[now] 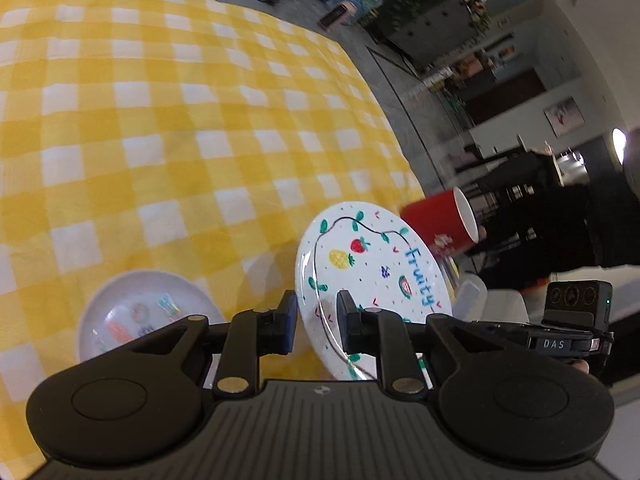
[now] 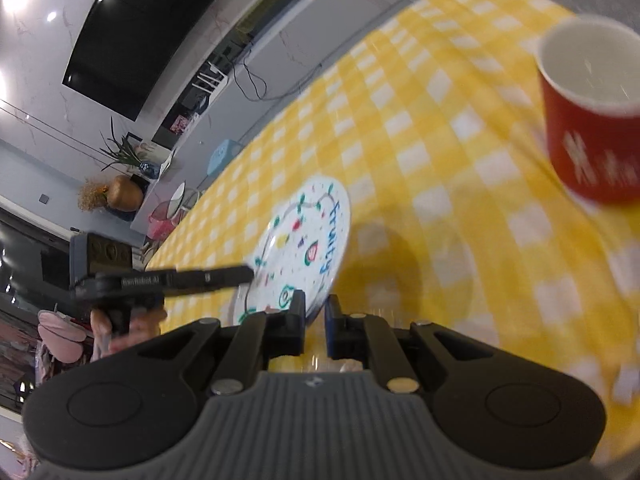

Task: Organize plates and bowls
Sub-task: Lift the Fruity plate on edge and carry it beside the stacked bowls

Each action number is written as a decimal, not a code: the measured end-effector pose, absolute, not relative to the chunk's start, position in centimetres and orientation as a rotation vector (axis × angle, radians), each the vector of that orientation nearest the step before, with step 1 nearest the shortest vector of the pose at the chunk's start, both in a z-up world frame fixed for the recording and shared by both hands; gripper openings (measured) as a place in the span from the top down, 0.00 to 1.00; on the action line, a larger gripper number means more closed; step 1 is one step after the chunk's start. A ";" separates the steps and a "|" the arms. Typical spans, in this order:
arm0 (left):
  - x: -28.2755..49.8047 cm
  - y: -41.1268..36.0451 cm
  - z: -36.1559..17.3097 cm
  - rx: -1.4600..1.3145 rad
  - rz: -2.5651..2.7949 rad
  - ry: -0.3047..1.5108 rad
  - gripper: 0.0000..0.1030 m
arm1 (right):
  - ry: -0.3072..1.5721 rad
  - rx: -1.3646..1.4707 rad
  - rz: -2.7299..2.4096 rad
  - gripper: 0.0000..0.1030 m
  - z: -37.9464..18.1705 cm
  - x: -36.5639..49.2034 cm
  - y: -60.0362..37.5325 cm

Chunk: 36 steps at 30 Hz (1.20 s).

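Observation:
A white plate (image 1: 372,272) painted with fruit and the word "Fruity" is held up on edge above the yellow checked tablecloth (image 1: 160,120). My left gripper (image 1: 317,316) is shut on the plate's rim at one side. My right gripper (image 2: 316,314) is shut on the rim at the opposite side; the plate (image 2: 308,240) shows tilted in its view, with the left gripper (image 2: 244,274) reaching in from the left. A second white plate (image 1: 140,312) with pastel pictures lies flat on the cloth, left of my left gripper.
A red paper cup (image 1: 444,220) stands on the table beyond the held plate; it sits at the upper right in the right wrist view (image 2: 592,120). The table edge (image 1: 384,92) runs along the right, with floor and furniture beyond.

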<state>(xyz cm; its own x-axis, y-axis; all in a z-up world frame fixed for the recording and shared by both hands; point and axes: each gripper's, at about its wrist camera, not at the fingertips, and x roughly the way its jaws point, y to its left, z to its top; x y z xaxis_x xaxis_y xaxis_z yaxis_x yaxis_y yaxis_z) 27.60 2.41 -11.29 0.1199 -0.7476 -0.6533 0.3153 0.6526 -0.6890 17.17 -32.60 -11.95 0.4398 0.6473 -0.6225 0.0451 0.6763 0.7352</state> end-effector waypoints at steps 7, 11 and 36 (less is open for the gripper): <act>26.4 -0.2 -10.9 -0.340 -0.849 1.238 0.78 | 1.140 0.785 0.417 0.92 -13.4 13.3 -32.7; 25.7 -1.5 -10.8 -0.283 -0.863 1.250 0.78 | 1.185 0.793 0.392 0.90 -14.3 12.1 -32.7; 23.0 -7.4 -12.2 0.117 -0.821 1.302 0.74 | 1.312 0.787 0.360 0.85 -15.3 11.1 -30.9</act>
